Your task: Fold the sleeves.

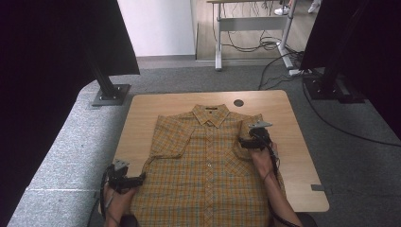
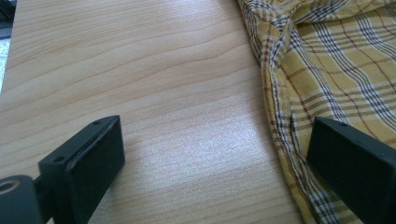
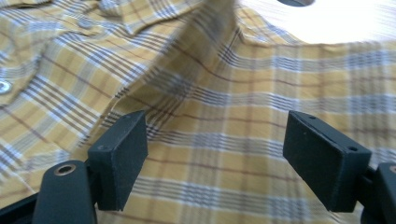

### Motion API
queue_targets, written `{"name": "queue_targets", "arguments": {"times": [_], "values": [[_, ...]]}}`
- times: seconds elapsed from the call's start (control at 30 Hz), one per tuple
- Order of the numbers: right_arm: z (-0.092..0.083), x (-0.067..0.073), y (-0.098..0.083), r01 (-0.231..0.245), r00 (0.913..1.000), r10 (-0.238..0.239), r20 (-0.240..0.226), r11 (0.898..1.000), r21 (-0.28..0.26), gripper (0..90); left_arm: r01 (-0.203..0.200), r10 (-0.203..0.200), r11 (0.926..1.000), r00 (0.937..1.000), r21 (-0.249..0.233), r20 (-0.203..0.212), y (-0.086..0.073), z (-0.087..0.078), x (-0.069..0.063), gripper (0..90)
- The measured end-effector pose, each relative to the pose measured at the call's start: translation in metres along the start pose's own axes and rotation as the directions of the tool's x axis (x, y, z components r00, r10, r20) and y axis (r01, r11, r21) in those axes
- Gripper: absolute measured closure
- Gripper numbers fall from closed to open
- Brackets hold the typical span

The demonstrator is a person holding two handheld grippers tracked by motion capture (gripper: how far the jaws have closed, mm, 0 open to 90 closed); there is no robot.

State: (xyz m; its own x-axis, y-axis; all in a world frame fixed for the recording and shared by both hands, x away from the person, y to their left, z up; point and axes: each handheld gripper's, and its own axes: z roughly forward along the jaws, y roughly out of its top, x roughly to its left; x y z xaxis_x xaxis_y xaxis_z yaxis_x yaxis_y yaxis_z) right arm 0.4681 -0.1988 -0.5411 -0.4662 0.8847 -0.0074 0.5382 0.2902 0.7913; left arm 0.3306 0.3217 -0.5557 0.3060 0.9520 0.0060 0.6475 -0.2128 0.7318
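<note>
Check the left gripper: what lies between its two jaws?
In the left gripper view, bare wooden table fills most of the gap, with the plaid shirt's side edge just inside the right-hand jaw. The left gripper stands open, pinching nothing.

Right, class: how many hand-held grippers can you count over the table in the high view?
2: the left hand-held gripper at the shirt's near left edge, the right hand-held gripper over its right shoulder.

wooden table (image 1: 293, 142), grey carpet (image 1: 71, 142), far desk frame (image 1: 218, 42) with tangled cables (image 1: 248, 45)
</note>
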Motion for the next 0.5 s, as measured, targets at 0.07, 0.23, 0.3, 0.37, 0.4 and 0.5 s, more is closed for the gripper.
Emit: {"name": "queue_targets", "arguments": {"times": [0.07, 0.23, 0.3, 0.37, 0.4, 0.5], "values": [[0.003, 0.004, 0.002, 0.010, 0.9999, -0.010, -0.013, 1.000, -0.001, 21.4, 0.000, 0.000, 1.0000, 1.0000, 0.000, 0.000, 0.000, 0.000, 0.000, 4.2], [0.005, 0.006, 0.003, 0.017, 0.9996, -0.017, -0.021, 1.000, 0.010, 21.4, 0.000, 0.000, 1.0000, 1.0000, 0.000, 0.000, 0.000, 0.000, 0.000, 4.1], [0.003, 0.005, 0.003, 0.012, 0.9997, -0.012, -0.021, 1.000, 0.007, 21.3, 0.000, 0.000, 1.0000, 1.0000, 0.000, 0.000, 0.000, 0.000, 0.000, 4.1], [-0.001, 0.004, 0.003, 0.011, 0.9997, -0.010, -0.021, 1.000, 0.003, 21.0, -0.001, 0.001, 1.0000, 1.0000, 0.000, 0.000, 0.000, 0.000, 0.000, 4.1], [-0.005, 0.002, 0.004, 0.009, 0.9995, -0.009, -0.030, 1.000, -0.001, 20.0, -0.001, 0.001, 1.0000, 1.0000, 0.001, 0.000, 0.000, 0.000, 0.000, 4.1], [-0.008, 0.000, 0.005, 0.004, 0.9990, -0.004, -0.044, 1.000, 0.005, 19.4, -0.001, 0.001, 1.0000, 1.0000, 0.001, 0.000, 0.000, 0.000, 0.000, 4.1]]}}
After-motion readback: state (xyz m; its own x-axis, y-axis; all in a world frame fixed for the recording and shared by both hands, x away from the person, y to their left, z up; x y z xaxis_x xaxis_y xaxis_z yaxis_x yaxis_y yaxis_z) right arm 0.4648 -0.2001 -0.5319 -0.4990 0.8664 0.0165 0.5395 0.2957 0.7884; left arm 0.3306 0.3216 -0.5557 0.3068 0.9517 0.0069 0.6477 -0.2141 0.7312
